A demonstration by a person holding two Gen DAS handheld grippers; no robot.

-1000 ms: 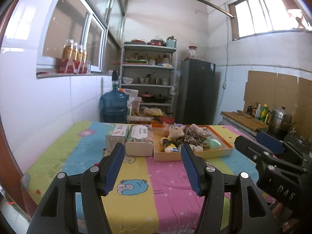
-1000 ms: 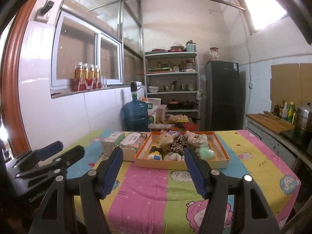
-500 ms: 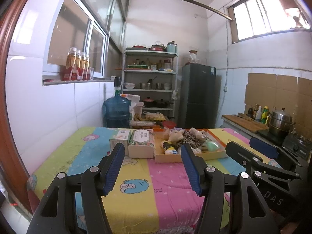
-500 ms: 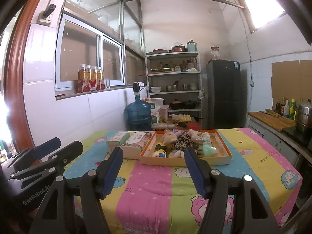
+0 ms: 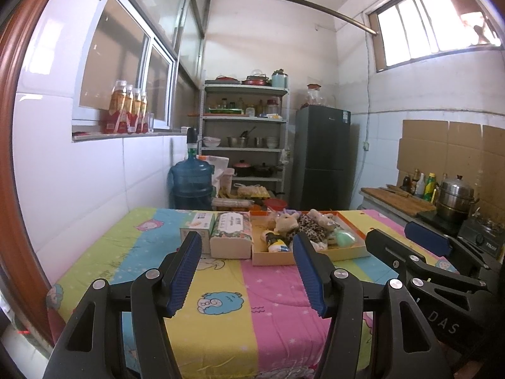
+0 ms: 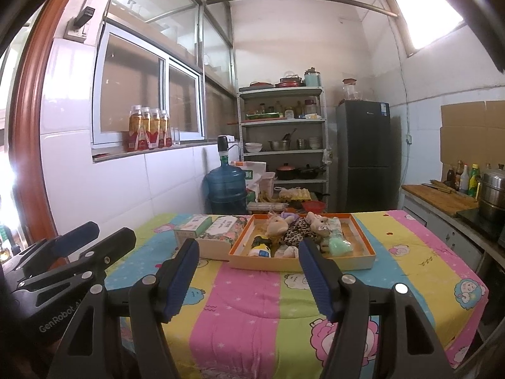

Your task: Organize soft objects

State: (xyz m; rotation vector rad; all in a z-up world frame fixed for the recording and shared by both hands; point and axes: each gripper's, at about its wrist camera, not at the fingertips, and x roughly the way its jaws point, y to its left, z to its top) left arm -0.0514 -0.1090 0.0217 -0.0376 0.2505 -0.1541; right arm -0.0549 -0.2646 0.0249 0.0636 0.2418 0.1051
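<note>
An orange-rimmed cardboard tray (image 6: pixel 363 260) sits at the far end of the table and holds several plush toys (image 6: pixel 293 232), a small bottle (image 6: pixel 260 248) and a mint green soft item (image 6: pixel 339 246). It also shows in the left wrist view (image 5: pixel 347 254), with the plush toys (image 5: pixel 303 225) inside. My left gripper (image 5: pixel 247 274) is open and empty, held above the near end of the table. My right gripper (image 6: pixel 247 276) is open and empty, level with it. Both are well short of the tray.
Two tissue boxes (image 5: pixel 232 237) stand left of the tray. The table wears a striped cartoon cloth (image 6: pixel 252 309). Behind it are a blue water jug (image 6: pixel 225 189), a metal shelf (image 6: pixel 282 145) and a dark fridge (image 6: pixel 363 154). A counter with pots (image 6: pixel 490 189) lies to the right.
Both grippers have drawn back from the table and risen a little, so the tray looks smaller and farther away. Both stay open and empty.
</note>
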